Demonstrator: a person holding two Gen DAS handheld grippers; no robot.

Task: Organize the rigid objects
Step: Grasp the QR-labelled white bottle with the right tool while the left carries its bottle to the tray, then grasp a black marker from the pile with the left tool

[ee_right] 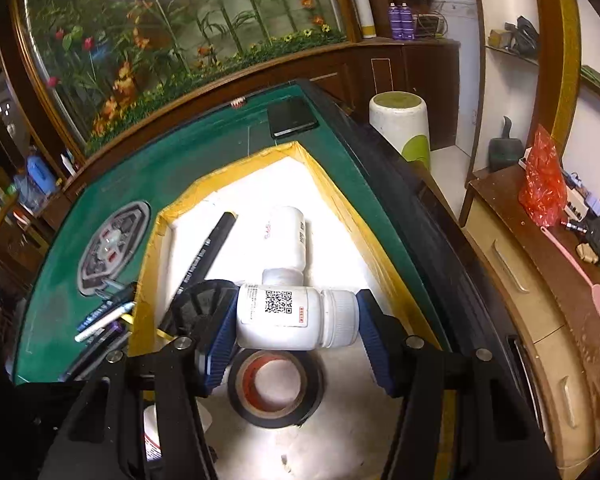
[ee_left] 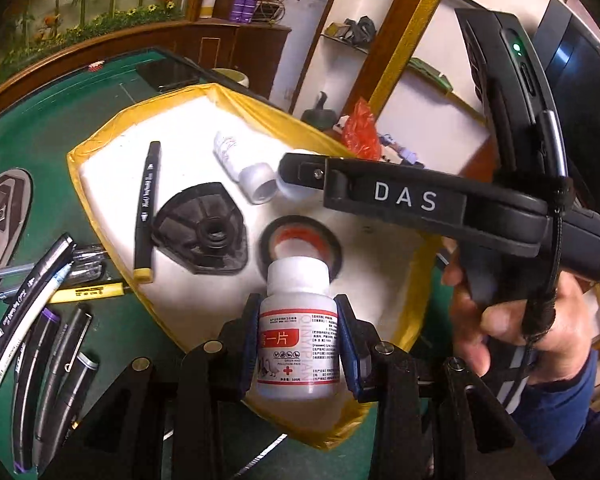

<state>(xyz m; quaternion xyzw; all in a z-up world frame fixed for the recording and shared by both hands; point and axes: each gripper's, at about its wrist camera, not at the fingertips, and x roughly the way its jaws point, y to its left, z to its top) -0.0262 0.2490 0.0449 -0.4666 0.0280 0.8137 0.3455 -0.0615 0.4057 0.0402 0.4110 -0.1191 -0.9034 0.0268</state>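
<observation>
My left gripper [ee_left: 297, 340] is shut on a white pill bottle with a red label [ee_left: 294, 328], held upright above the near part of a yellow-rimmed white tray [ee_left: 104, 136]. My right gripper [ee_right: 298, 320] is shut end to end on a second white bottle with a QR code [ee_right: 296, 318], held sideways over the tray [ee_right: 332, 184]. In the tray lie a third white bottle [ee_left: 244, 166] [ee_right: 286, 240], a black marker [ee_left: 146, 208] [ee_right: 208, 252], a black plastic part [ee_left: 202, 230] [ee_right: 198, 308] and a roll of black tape [ee_left: 300, 240] [ee_right: 274, 388].
Several pens and markers [ee_left: 40, 320] [ee_right: 100, 324] lie on the green table [ee_left: 40, 128] left of the tray. A black phone [ee_right: 292, 118] lies beyond the tray. The right gripper's body and the hand holding it [ee_left: 512, 312] fill the right of the left wrist view.
</observation>
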